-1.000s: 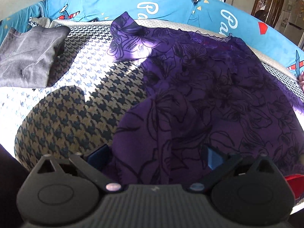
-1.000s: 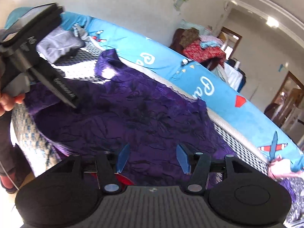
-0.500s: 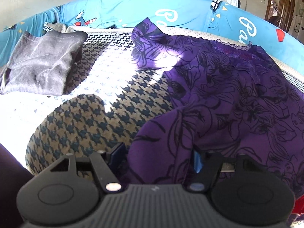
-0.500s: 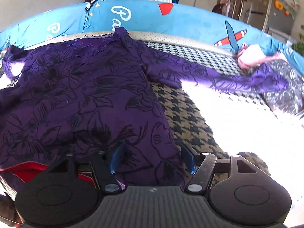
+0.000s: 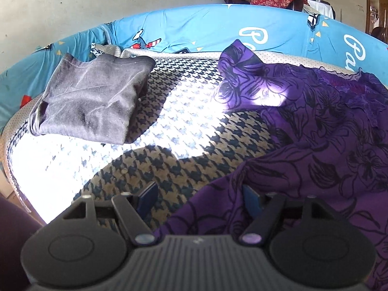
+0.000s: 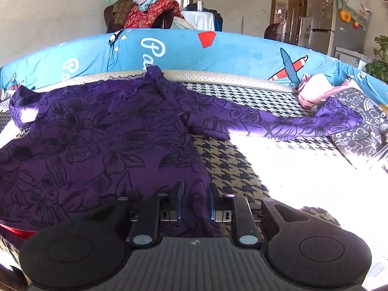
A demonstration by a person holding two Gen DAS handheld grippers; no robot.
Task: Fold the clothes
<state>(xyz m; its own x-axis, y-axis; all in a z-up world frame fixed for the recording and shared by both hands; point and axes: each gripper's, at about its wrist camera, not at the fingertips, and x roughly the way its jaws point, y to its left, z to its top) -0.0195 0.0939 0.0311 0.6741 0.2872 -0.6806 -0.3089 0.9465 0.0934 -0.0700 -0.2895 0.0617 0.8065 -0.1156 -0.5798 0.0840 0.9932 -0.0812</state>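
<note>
The right gripper (image 6: 195,201) has its fingers (image 6: 180,200) closing on the near hem of the purple floral blouse (image 6: 101,145); a fold of that cloth runs between the two blue pads, which look to pinch it, though a narrow gap remains. The left gripper (image 5: 200,197) has its fingers (image 5: 148,197) opening, released: the left pad stands over bare houndstooth cover, and the right pad is at the edge of the blouse (image 5: 327,145) hem, which lies across the space between them without being pressed.

The blouse is spread flat over the bed (image 6: 232,167), its hem at the near edge, its lace neckline toward the far edge beside the blue printed bolster (image 6: 218,51). One sleeve stretches toward the right side of the bed, its cuff beside a pink garment (image 6: 312,89) and a black-and-white patterned cloth (image 6: 359,133). The other sleeve reaches toward the far left, partly in bright sun. A folded grey garment (image 5: 89,101) lies apart from the blouse, near the bed's far left corner. Beyond the bolster, clothes are heaped on a chair (image 6: 145,9).
</note>
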